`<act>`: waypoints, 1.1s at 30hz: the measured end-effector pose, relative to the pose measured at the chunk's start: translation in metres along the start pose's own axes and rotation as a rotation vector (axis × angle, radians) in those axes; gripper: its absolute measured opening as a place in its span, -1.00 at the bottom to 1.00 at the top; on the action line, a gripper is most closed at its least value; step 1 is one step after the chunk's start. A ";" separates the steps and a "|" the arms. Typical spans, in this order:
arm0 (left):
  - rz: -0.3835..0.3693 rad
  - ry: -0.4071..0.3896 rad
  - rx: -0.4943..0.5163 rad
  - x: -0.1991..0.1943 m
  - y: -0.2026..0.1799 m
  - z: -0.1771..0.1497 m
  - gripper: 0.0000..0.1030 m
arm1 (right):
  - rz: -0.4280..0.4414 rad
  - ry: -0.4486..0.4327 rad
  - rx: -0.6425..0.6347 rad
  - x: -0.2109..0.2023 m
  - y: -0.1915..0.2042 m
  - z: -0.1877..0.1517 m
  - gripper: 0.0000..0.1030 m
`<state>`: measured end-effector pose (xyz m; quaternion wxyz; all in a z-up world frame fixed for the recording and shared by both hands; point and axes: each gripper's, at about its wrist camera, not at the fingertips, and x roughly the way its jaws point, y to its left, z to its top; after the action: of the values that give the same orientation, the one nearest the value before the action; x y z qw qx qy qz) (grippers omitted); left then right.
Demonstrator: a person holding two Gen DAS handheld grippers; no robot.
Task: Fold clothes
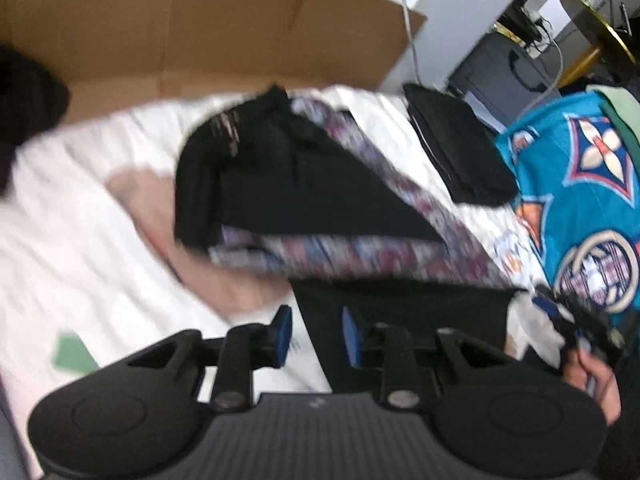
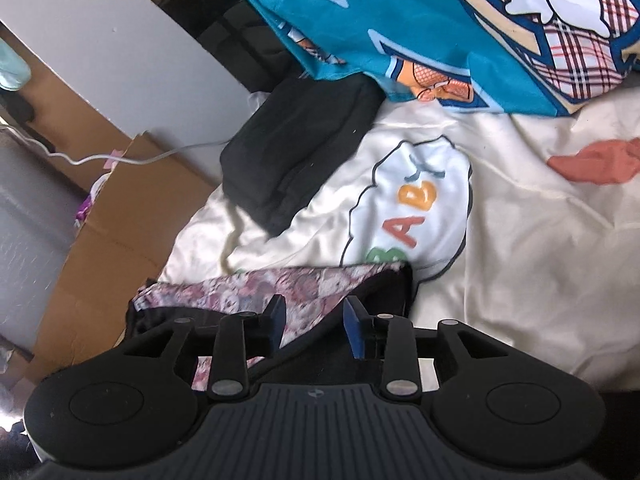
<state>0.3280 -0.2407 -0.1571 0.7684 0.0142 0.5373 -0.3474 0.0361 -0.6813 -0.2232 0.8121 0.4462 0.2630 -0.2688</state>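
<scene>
1. The left gripper hangs above the bed with its blue-padded jaws parted and nothing between them; its grip is released.
2. Straight ahead of it lies the garment, black with a pink-and-purple patterned lining, partly folded on the white sheet; this view is motion-blurred.
3. The right gripper also has its jaws apart, pressing on nothing, so it too is released.
4. The patterned edge of the garment lies directly under and just beyond its fingertips.
5. Farther ahead of the right gripper sits a folded black piece, and beyond that a teal cartoon-print blanket.
6. To its left stands a cardboard box.
</scene>
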 end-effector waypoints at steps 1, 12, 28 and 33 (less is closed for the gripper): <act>0.008 -0.004 0.004 -0.001 0.001 0.011 -0.34 | 0.004 0.007 0.005 -0.001 0.000 -0.002 -0.25; 0.156 0.029 0.058 0.042 0.002 0.119 -0.02 | 0.051 0.054 -0.035 0.005 0.016 -0.012 -0.11; 0.337 0.141 0.197 0.151 0.025 0.138 -0.38 | 0.111 0.248 -0.105 0.066 0.043 -0.024 -0.11; 0.354 0.147 0.147 0.170 0.052 0.131 -0.43 | 0.104 0.309 -0.113 0.079 0.048 -0.033 -0.11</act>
<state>0.4942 -0.3413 -0.2625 0.7729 0.1899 0.5544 -0.2434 0.1191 -0.6464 -0.2635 0.7987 0.4488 0.3758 -0.1394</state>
